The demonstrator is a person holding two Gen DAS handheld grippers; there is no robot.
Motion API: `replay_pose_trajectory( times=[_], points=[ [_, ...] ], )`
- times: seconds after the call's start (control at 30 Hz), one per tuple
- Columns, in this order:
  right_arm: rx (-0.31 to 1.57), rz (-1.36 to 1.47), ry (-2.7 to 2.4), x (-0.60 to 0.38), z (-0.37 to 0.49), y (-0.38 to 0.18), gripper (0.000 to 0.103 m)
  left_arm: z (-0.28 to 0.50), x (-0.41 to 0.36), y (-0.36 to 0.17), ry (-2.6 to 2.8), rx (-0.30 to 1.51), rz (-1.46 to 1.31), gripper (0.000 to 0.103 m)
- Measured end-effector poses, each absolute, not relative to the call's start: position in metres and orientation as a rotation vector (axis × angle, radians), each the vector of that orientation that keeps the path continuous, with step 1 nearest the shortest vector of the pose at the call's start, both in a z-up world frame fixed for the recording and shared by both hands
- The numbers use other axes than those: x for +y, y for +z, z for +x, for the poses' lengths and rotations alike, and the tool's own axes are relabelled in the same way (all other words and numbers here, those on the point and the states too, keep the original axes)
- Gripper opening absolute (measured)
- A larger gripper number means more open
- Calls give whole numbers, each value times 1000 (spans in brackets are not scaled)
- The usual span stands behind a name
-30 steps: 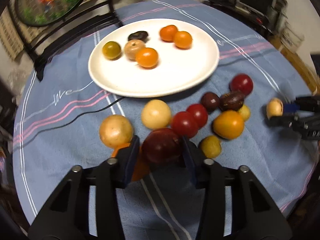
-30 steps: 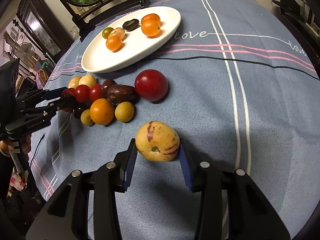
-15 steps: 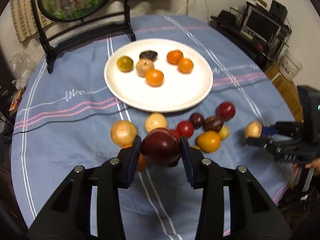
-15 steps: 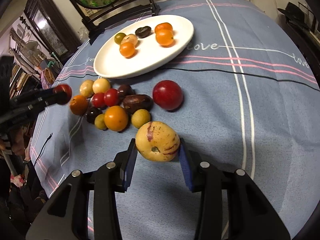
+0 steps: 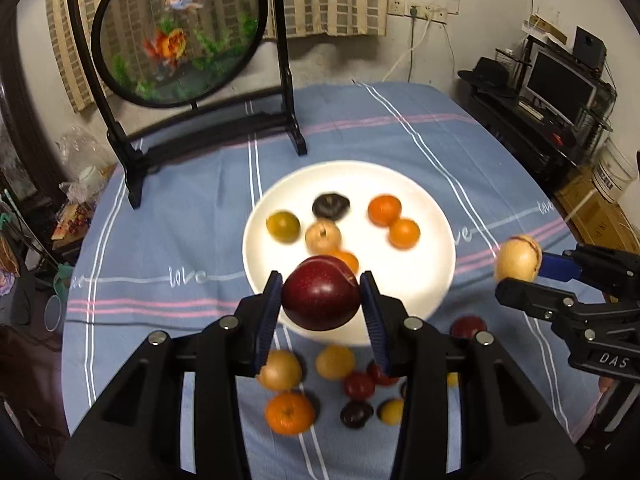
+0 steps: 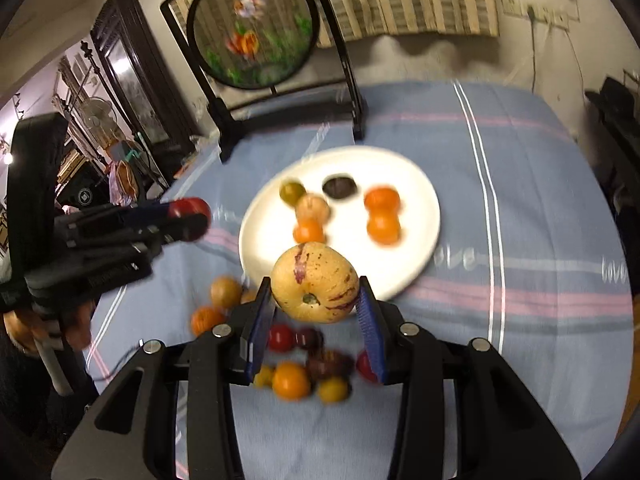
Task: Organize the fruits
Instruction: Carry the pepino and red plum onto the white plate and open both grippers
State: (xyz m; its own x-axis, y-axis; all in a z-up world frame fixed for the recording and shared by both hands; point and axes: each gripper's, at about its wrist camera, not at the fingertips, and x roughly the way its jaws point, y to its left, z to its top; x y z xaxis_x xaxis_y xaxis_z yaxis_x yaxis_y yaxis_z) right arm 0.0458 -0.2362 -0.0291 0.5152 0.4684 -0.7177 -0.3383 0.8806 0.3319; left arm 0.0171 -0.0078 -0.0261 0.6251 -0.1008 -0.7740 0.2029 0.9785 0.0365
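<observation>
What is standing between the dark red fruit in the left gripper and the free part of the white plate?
Nothing visible. The left gripper holds the dark red fruit in the air near the white plate's near edge. The six fruits on the plate lie toward its far side, leaving the near part bare.

The dark red plum in my left gripper looks smooth and glossy, catching a soft highlight. The yellow fruit in my right gripper has a duller, waxy skin with purple streaks and speckles. My fingers look like matt black plastic with shiny metal screw heads, and their pads are ribbed blue rubber. The plate is smooth, glossy white, ceramic by the look of it. The tablecloth is matt woven blue cloth with stripes.
</observation>
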Motion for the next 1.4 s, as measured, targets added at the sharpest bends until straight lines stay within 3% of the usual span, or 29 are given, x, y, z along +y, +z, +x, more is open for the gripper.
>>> replay_pose_trajectory(
  times=[1.23,1.33,1.4],
  points=[
    [1000,58,527,-194,145,-62,42,82,-8,-56,-111,944,111,41],
    [1025,40,506,-191,152,-70,46,85,-9,-62,-103,961,114,41],
    [1017,32,469,-194,156,-73,60,87,-8,-66,-95,976,107,43]
  ],
)
